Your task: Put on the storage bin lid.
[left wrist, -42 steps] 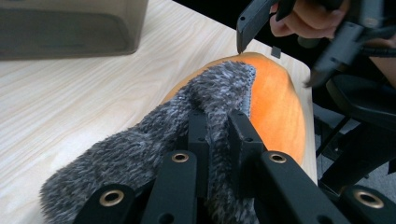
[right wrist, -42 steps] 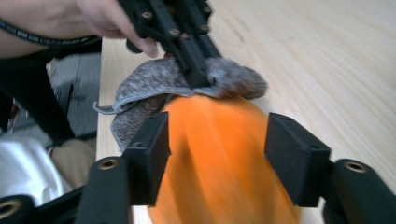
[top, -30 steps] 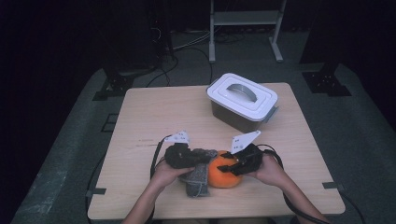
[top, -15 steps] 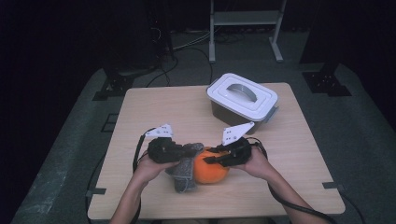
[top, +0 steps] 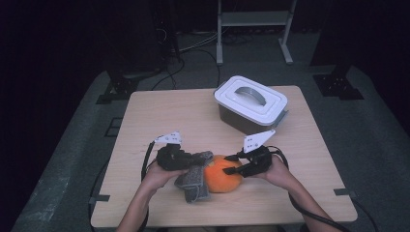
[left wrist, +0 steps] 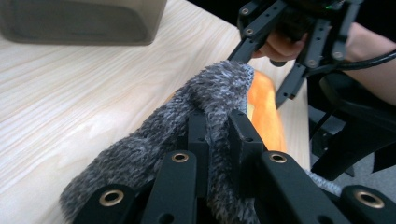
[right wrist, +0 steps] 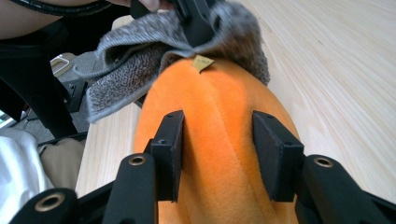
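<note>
Grey fleecy cloth is pinched between the jaws of the left gripper, which are clamped tight on a fold of it; in the left gripper view the pile bulges up on either side of the two black fingers. The grip appears to be taken near one edge, so that the rest of the fabric hangs free and can be drawn over or off its neighbour. From above, part of the cloth is draped down onto the pale wooden table, near the front edge, just left of centre.

Touching the cloth on its right is a round orange plush toy shaped like a pumpkin, resting on the table. In the right gripper view the cloth is seen lying over the far end of the plush, beside a small tan tag.

The right gripper is set astride the orange plush, its jaws having just been opening, with the plush between them; the pads stand apart at either flank and seem hardly to press. It is judged that the toy is being steadied there while the cloth is worked.

Farther back and to the right, a lidded grey storage box with a white handled cover stands well apart, untouched.
</note>
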Action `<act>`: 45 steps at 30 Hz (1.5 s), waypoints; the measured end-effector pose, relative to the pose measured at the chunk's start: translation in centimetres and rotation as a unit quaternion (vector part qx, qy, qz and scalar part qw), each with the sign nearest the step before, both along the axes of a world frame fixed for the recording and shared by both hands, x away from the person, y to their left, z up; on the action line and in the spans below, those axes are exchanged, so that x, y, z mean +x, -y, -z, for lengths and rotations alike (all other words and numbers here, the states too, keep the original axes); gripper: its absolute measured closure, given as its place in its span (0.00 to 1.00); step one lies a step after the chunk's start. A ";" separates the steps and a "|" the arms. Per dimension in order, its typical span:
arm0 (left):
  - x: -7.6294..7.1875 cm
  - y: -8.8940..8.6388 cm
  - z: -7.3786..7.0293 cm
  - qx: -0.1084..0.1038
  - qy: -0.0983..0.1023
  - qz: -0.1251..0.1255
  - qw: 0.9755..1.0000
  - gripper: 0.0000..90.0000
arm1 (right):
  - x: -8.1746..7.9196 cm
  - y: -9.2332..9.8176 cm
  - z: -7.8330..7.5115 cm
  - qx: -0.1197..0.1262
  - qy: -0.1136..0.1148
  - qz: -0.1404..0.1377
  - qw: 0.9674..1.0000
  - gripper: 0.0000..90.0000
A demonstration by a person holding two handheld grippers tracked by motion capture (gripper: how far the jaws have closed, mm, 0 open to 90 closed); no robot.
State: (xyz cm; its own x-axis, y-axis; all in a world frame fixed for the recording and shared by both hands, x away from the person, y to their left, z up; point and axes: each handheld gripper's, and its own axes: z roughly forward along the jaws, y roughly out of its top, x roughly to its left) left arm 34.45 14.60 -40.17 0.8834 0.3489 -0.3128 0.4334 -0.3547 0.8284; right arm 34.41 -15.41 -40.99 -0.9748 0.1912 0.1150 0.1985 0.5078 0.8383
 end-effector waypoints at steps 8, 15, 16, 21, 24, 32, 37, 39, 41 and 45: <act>-0.3 0.6 -0.2 -0.011 -0.001 0.014 1.000 0.90 | 0.0 2.1 0.7 0.000 -0.009 0.017 1.000 0.57; -0.3 0.3 -0.1 -0.008 -0.007 0.018 1.000 0.90 | 0.1 2.9 0.6 -0.011 -0.008 0.030 0.999 0.54; -0.3 0.4 0.0 -0.008 -0.009 0.018 1.000 0.90 | 0.2 3.1 0.7 -0.012 -0.011 0.034 0.999 0.54; -0.3 1.4 0.8 -0.011 -0.013 0.014 1.000 0.90 | 0.0 3.3 0.3 -0.019 -0.017 0.039 0.999 0.44; -0.3 1.8 1.1 -0.021 -0.014 0.011 1.000 0.90 | -0.6 2.6 -0.9 -0.022 -0.008 0.041 0.999 0.38; -0.6 2.4 0.8 -0.010 -0.004 0.006 1.000 0.90 | -2.0 -2.0 -1.8 -0.093 0.035 0.032 0.995 0.31; -0.3 2.0 1.1 -0.012 -0.015 0.009 1.000 0.90 | -1.7 -2.6 -0.8 -0.108 0.044 0.027 0.993 0.55; -0.3 1.5 0.5 -0.011 -0.006 0.010 1.000 0.90 | -1.7 -2.6 -1.0 -0.099 0.049 0.021 0.994 0.65; -0.3 1.0 -0.3 -0.007 0.002 0.011 1.000 0.90 | -1.3 -2.6 -1.3 -0.077 0.042 0.018 0.996 0.68; -0.7 -0.3 -2.6 0.002 0.020 0.020 1.000 0.90 | -1.0 -3.3 -1.8 -0.033 0.031 0.000 0.999 0.69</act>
State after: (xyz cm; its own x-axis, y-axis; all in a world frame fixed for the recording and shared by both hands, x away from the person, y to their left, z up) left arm 33.76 14.93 -37.61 0.9087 0.3141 -0.2751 0.3848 -0.3743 0.8437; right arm 33.41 -12.15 -39.18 -0.9795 0.1967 0.0422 0.1480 0.5622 0.8137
